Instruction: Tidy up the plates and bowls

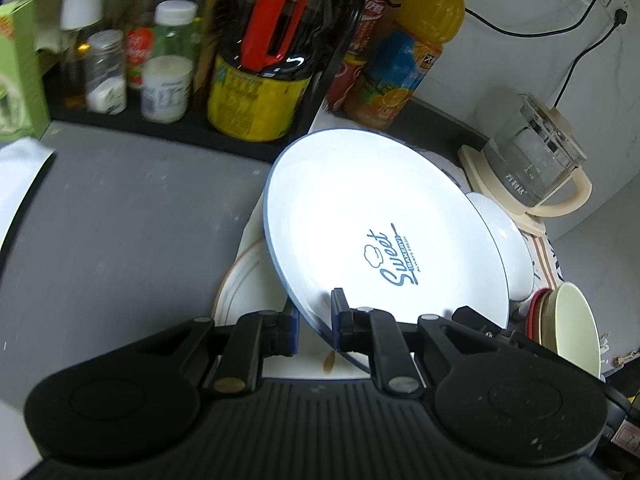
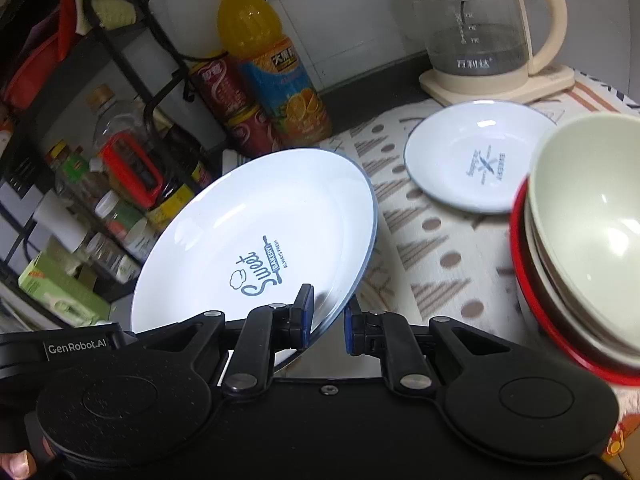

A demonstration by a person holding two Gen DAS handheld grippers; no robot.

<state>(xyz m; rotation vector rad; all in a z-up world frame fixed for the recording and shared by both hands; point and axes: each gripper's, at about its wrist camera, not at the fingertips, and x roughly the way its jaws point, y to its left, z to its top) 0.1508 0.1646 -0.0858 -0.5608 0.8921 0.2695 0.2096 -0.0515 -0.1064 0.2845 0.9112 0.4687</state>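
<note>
"Sweet Bakery" plate (image 1: 372, 220), white with a thin blue rim and blue lettering in its well, hangs tilted above the counter. The left gripper (image 1: 316, 324) is clamped on its near edge, one blue pad on each face. The right gripper (image 2: 328, 320) straddles the same rim with its jaws parted; only the left pad seems to touch. Beneath lies a gold-banded plate (image 1: 244, 276). On the patterned cloth (image 2: 424, 240) sit a smaller printed dish (image 2: 476, 156) and stacked bowls (image 2: 580, 248), cream inside red.
</note>
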